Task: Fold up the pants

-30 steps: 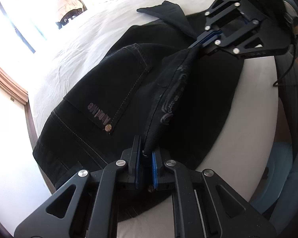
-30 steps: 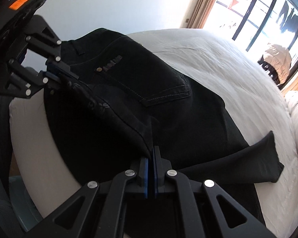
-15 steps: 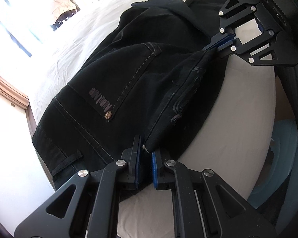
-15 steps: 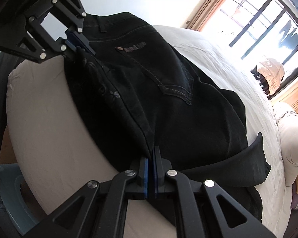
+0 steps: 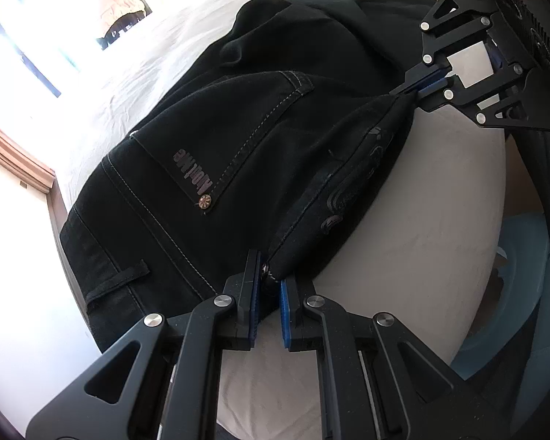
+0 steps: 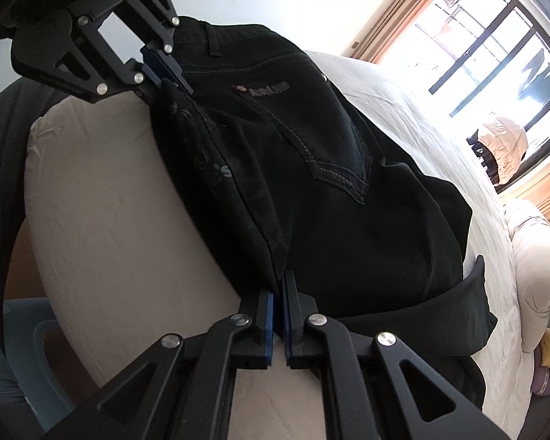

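Note:
Black jeans [image 5: 245, 139] lie on a white bed, back pocket with a logo patch facing up; they also show in the right wrist view [image 6: 330, 190]. My left gripper [image 5: 269, 278] is shut on the waist corner of the jeans at the near edge. My right gripper [image 6: 279, 286] is shut on the other end of the same folded edge, and it shows in the left wrist view [image 5: 418, 86] at the upper right. My left gripper shows in the right wrist view [image 6: 165, 73] at the upper left. The edge is stretched taut between them, lifted a little off the bed.
The white bed [image 5: 403, 242] ends in a rounded edge [image 6: 102, 227] just under both grippers. A pale blue tub [image 5: 502, 293] stands on the floor beside it. Pillows [image 6: 531, 256] lie at the head. A barred window [image 6: 487, 47] is beyond.
Both grippers have carried the held edge across the jeans toward the near side of the bed. More bare sheet shows beside the fold, and the jeans' legs have bunched up behind.

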{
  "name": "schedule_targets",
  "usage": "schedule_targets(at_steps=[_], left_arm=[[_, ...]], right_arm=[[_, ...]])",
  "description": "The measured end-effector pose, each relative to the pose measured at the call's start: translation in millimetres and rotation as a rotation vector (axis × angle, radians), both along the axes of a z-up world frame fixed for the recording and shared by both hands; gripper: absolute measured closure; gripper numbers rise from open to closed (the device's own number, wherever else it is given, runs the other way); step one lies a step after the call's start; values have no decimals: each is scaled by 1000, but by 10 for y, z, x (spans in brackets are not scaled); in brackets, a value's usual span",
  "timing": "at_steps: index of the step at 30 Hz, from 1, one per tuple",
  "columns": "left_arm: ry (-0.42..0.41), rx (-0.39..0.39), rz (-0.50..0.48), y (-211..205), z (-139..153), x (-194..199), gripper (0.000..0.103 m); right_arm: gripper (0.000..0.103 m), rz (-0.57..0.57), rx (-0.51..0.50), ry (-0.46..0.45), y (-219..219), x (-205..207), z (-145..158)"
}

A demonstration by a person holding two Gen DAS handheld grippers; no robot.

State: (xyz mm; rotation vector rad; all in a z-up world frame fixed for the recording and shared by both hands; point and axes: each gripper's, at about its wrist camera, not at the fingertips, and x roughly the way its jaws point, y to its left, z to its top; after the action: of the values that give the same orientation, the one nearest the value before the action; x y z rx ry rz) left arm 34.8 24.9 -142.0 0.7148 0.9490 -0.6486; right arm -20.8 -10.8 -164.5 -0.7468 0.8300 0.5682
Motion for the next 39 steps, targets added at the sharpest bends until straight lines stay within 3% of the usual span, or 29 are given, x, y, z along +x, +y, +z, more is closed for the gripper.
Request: schedule_targets(at_steps=[10, 15, 16, 19, 22, 26, 29, 31, 32, 35, 37, 39], left_arm=[[-27, -24, 51, 50, -114, 85, 92], [-11, -22, 74, 35, -44, 75, 84], [0, -26, 83, 49, -1, 85, 76], [11, -48, 108, 129, 152, 103, 31], [13, -91, 157, 182, 315, 111, 31], [-19, -230, 229, 162, 625, 259, 31], [-24, -303, 270, -35, 642, 505, 31], [2, -302, 283, -244, 485, 728, 31], [24, -285, 292, -303, 383, 820, 31], [148, -205, 336, -456, -118, 1101, 31], [134, -197, 339, -476, -226, 1106, 31], [133, -202, 334, -468, -225, 1110, 31]], right_arm=[[95, -10, -9, -10, -6, 29, -160], [94, -28, -9, -44, -18, 16, -173], [93, -35, -1, -40, -32, 25, -164], [83, -68, 32, -20, -92, 79, -124], [71, -109, 67, -8, -164, 136, -107], [67, -140, 109, 10, -216, 183, -64], [54, -161, 180, -12, -301, 182, 41], [35, -168, 171, 4, -316, 188, -8], [33, -169, 148, 34, -313, 200, -83], [33, -192, 188, 80, -402, 232, -95], [33, -222, 256, 117, -524, 298, 41], [33, -261, 320, 88, -735, 370, 257]])
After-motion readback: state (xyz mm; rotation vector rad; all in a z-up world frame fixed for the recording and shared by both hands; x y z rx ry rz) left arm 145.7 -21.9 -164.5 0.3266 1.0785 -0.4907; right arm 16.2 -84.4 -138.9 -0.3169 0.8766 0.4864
